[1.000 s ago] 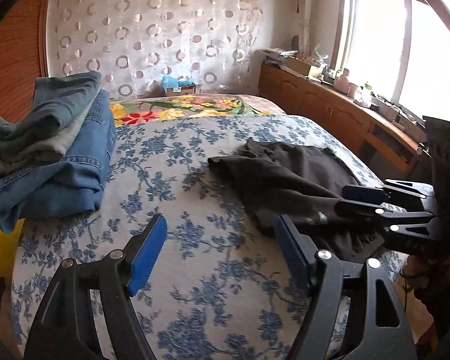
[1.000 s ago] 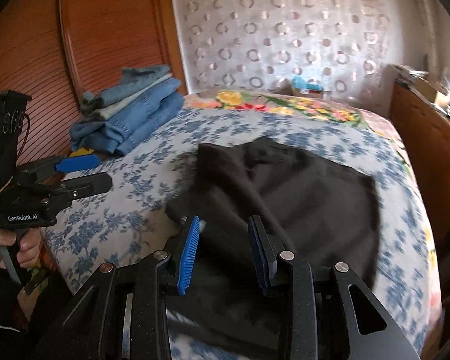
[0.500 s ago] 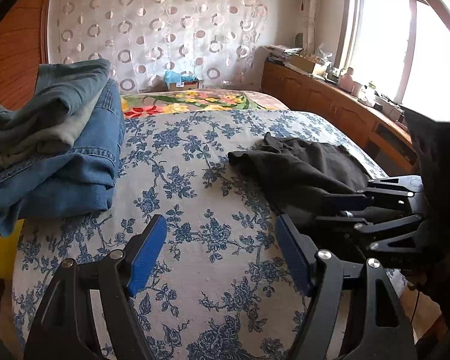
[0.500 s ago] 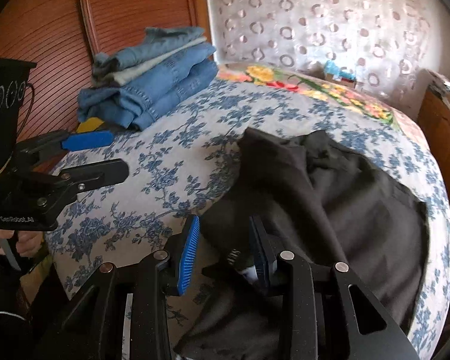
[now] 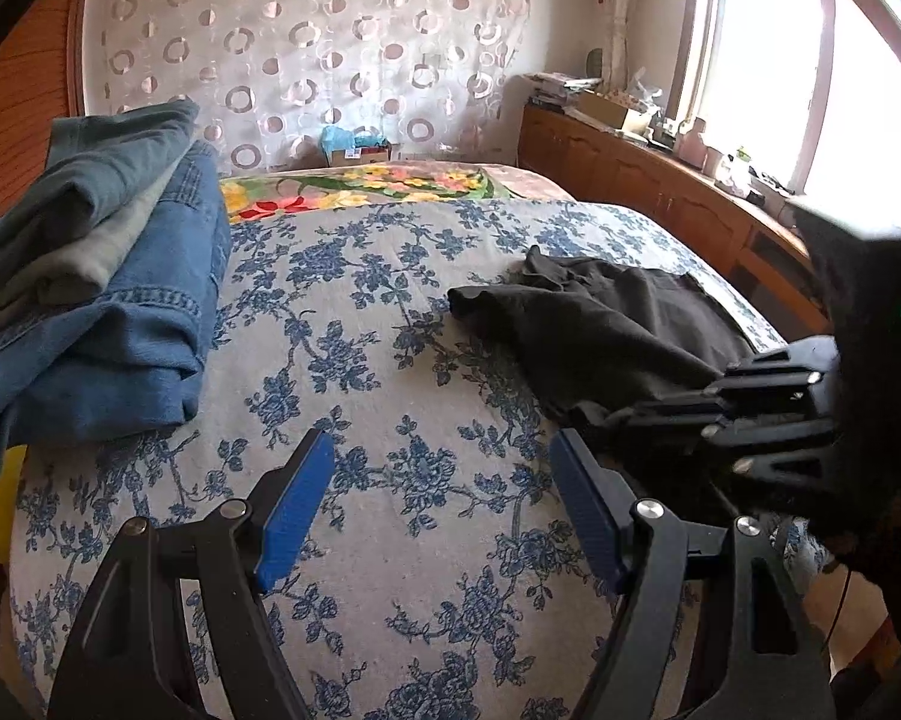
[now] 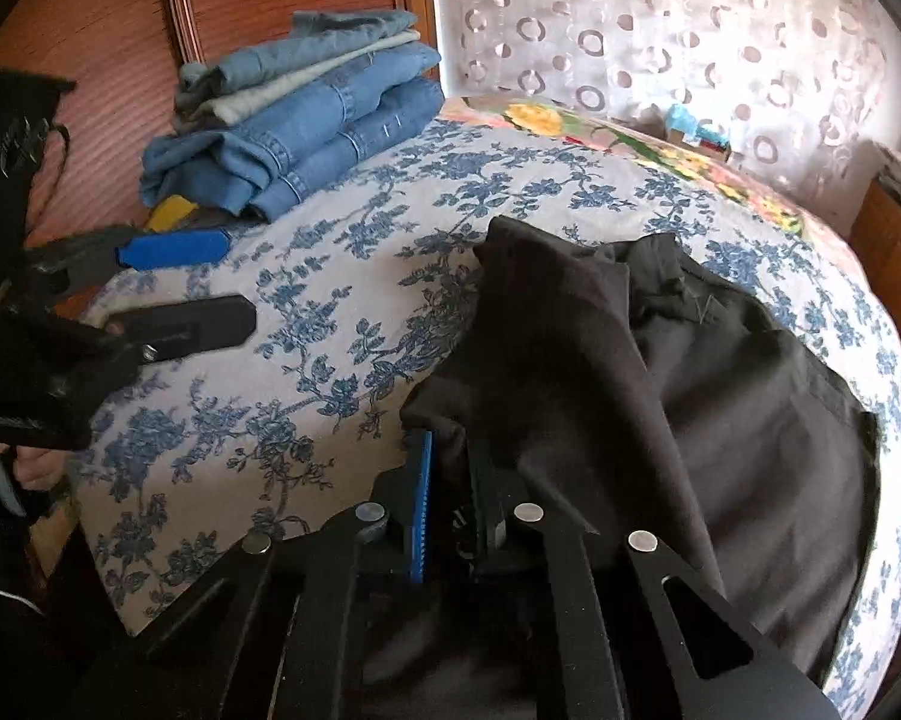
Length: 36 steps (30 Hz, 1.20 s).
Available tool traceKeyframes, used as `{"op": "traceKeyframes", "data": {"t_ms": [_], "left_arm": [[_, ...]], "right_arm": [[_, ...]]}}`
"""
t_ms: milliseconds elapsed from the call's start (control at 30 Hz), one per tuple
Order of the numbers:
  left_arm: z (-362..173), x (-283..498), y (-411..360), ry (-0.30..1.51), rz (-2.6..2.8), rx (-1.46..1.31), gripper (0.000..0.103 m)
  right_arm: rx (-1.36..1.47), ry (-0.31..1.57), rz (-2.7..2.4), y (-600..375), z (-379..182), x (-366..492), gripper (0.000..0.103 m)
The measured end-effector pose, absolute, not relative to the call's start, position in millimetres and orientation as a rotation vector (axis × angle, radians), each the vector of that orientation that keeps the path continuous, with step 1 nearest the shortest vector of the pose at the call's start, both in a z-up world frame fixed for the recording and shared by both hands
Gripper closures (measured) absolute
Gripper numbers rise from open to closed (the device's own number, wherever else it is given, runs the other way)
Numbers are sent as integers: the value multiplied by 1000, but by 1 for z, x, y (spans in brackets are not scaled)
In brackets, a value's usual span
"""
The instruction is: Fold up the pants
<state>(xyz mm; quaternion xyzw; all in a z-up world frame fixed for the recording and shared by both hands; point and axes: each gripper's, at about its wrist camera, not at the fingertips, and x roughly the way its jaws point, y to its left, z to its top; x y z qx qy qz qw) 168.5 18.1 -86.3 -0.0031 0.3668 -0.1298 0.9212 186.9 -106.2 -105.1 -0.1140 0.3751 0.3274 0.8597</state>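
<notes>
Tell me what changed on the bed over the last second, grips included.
The right gripper shut on the near edge of the black pants, which were spread flatter a second ago and are now bunched and pulled toward it. The left gripper is still open and empty above the bedspread. The jeans stack has not moved.

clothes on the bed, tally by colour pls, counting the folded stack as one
black pants, bunched, in the shut right gripper: 1
blue and grey folded stack: 1
total: 2
</notes>
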Motion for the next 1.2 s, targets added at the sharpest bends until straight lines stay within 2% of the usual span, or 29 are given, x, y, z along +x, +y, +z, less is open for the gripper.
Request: {"op": "traceKeyframes", "data": {"t_ms": [400, 1133, 1200], "left_arm": [[-76, 197, -29, 744, -323, 39, 28], [-83, 247, -77, 799, -350, 130, 28], [-86, 257, -79, 814, -350, 136, 28]], "right_arm": [[-165, 674, 590, -184, -58, 206, 96], [-92, 712, 425, -238, -77, 266, 96], [-84, 709, 418, -242, -75, 263, 89]]}}
